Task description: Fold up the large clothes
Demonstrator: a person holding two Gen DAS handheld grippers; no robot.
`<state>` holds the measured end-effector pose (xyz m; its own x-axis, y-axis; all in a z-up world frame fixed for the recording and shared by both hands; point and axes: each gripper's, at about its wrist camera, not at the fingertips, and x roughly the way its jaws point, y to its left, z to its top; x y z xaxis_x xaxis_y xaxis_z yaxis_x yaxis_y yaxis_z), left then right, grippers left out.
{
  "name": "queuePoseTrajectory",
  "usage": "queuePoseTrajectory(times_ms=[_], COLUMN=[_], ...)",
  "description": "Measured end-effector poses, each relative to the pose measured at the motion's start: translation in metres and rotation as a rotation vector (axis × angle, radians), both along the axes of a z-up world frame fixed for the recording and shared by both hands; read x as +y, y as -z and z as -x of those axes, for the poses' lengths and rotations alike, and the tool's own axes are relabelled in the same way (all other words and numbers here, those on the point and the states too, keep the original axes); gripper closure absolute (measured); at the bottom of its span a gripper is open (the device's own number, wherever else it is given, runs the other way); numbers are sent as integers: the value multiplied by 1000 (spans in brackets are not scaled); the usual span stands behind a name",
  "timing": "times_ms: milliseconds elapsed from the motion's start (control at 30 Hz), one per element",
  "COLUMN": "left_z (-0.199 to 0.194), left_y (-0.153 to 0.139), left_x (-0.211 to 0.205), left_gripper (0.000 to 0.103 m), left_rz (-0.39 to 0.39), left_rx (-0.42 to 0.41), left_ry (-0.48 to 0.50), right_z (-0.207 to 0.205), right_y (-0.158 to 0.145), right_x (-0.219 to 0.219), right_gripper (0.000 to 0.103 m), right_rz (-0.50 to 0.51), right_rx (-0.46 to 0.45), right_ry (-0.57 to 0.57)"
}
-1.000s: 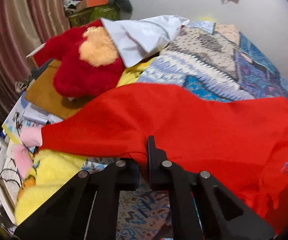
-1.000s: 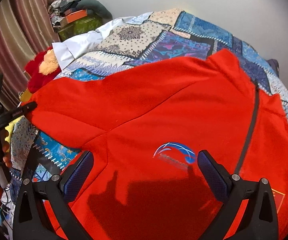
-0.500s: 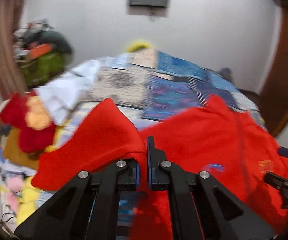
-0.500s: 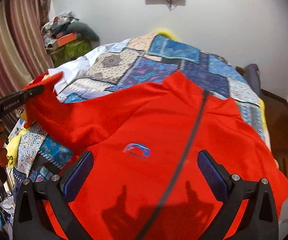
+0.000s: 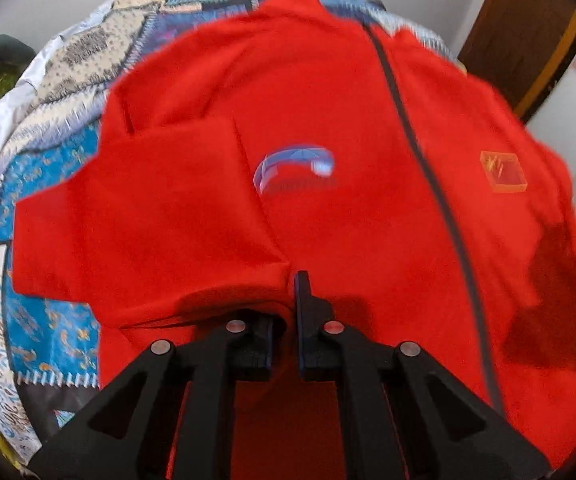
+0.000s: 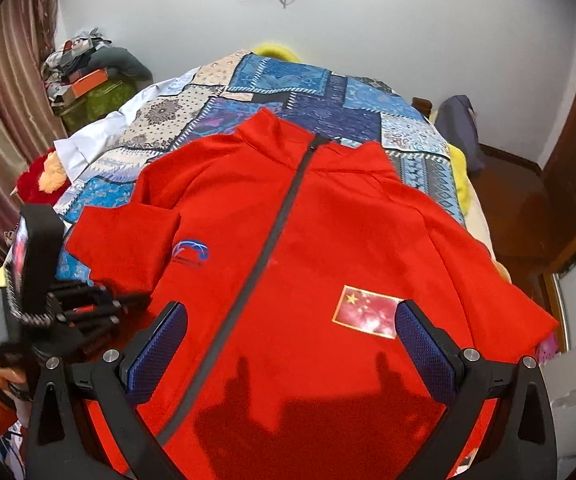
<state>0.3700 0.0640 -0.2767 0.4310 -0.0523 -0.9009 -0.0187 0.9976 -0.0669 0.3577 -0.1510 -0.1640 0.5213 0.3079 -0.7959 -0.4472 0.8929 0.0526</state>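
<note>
Here, a red jacket [image 6: 327, 248] lies zipped on the quilted bed [image 6: 288, 80] below a white wall [image 6: 407, 32]; left tongs [image 5: 286, 312] pinch its sleeve, jaws just loosening, right tongs [image 6: 288, 344] gape empty.

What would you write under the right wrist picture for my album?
Open right gripper hovers over a red zip jacket spread on a patchwork quilt, one sleeve folded across its front.

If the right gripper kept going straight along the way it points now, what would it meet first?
Most likely the red jacket, somewhere on its chest near the dark zipper. The right gripper is open and empty, with nothing visible between it and the cloth, though depth is hard to judge.
</note>
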Motion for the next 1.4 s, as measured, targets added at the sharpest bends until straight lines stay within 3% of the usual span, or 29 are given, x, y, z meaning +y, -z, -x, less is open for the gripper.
queuePoseTrajectory(times_ms=[67, 133, 333, 400, 533, 667, 833, 967, 1100, 1167, 1233, 1400], left_z=[7, 14, 39, 47, 52, 55, 52, 45, 30, 21, 12, -3], left_y=[-2, -6, -45, -57, -58, -32, 11, 27, 37, 41, 44, 18], left_x=[0, 4, 48, 74, 131, 189, 217, 217, 224, 224, 224, 198], left_gripper=[84, 64, 35, 30, 30, 30, 30, 30, 44, 59, 101, 101], left_rz=[-13, 11, 76, 79, 109, 197, 328, 299, 313, 275, 186, -92], left_rx=[-19, -10, -81, -116, -125, -86, -9, 2, -21, -23, -9, -29], left_ry=[-8, -10, -101, -161, -288, -432, -513, -546, -562, -564, -577, -517], right_z=[4, 9, 15, 15, 10, 5, -2, -7, -11, -12, -12, -7], right_y=[0, 0, -1, 0, 4, 13, 25, 31, 33, 32, 31, 23], right_x=[-1, 1, 9, 13, 22, 32, 40, 42, 40, 39, 37, 24], right_gripper=[0, 0, 0, 0, 0, 0, 0, 0, 0, 0, 0, 0], right_rz=[13, 31, 44, 38, 34, 39, 51, 51, 34, 32, 33, 27], right_rx=[-10, -22, -33, -30, -13, 9, 31, 48, 63, 61, 55, 31], right_ry=[-1, -3, -25, -33, -42, -49, -59, -57, -53, -52, -49, -39])
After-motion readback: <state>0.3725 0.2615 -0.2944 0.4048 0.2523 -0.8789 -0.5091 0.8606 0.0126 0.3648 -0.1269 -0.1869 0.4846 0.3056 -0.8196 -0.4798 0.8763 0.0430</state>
